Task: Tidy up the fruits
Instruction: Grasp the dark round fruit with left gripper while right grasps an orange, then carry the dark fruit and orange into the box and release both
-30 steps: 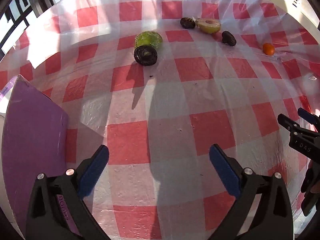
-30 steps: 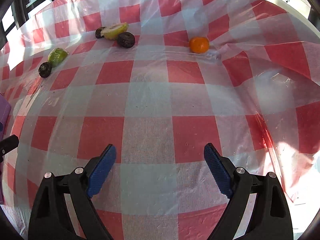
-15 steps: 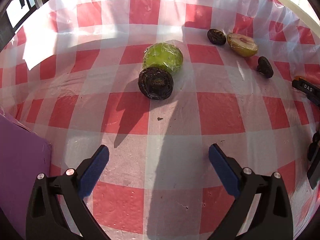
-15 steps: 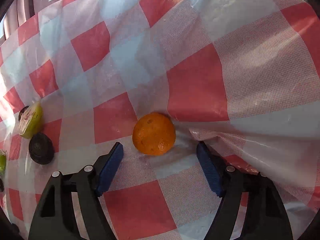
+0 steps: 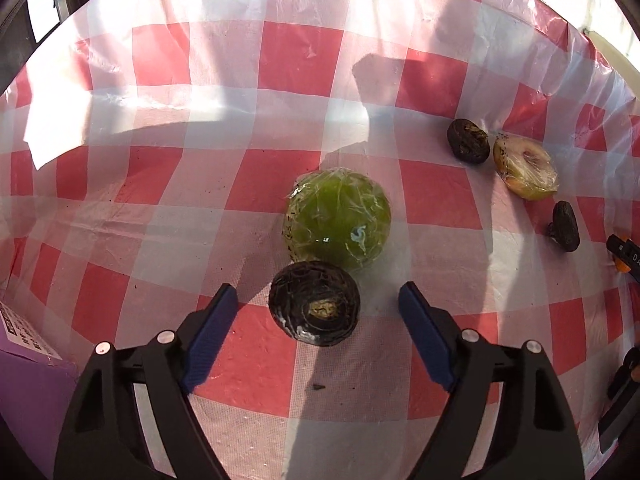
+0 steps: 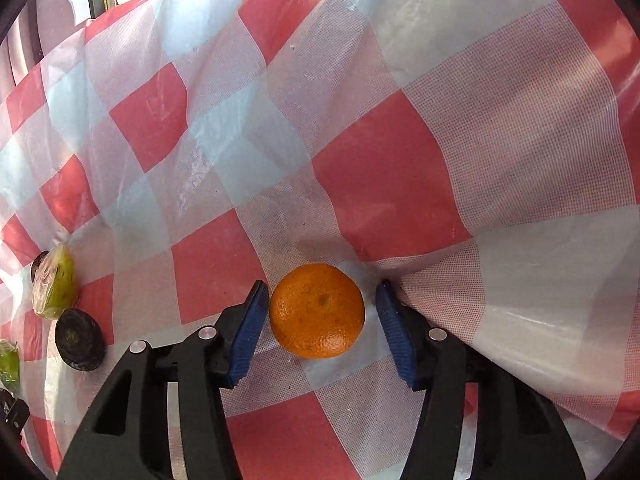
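— While the left gripper (image 5: 316,328) points down at the red-and-white checked tablecloth (image 5: 280,64), what sits between its blue pads?

— A dark round fruit (image 5: 314,309), wrinkled, with a pale spot at its centre. The jaws are closing, but there is a clear gap on each side, so neither pad touches it. Just behind it, touching or nearly so, lies a green fruit wrapped in clear film (image 5: 338,221).

— And further off?

— Toward the right in that view: a small dark fruit (image 5: 468,141) beside a cut half fruit in film (image 5: 525,168), pale with a reddish centre, then another dark piece (image 5: 565,225) a little nearer. A purple box (image 5: 28,400) shows at the lower left edge (only a corner of it, with a white label).

— What about the right gripper (image 6: 320,320)?

— Its jaws are closing too, around an orange (image 6: 317,310) that rests on the cloth where the plastic bunches into a fold. The left pad looks almost against the peel; the right pad stands a little clear, so it is not gripped yet.

— Anything else in that view?

— At the left edge, the film-wrapped half fruit (image 6: 54,286) and a dark round fruit (image 6: 80,339) just below it, well apart from the orange. A sliver of green (image 6: 9,365) shows at the very edge.
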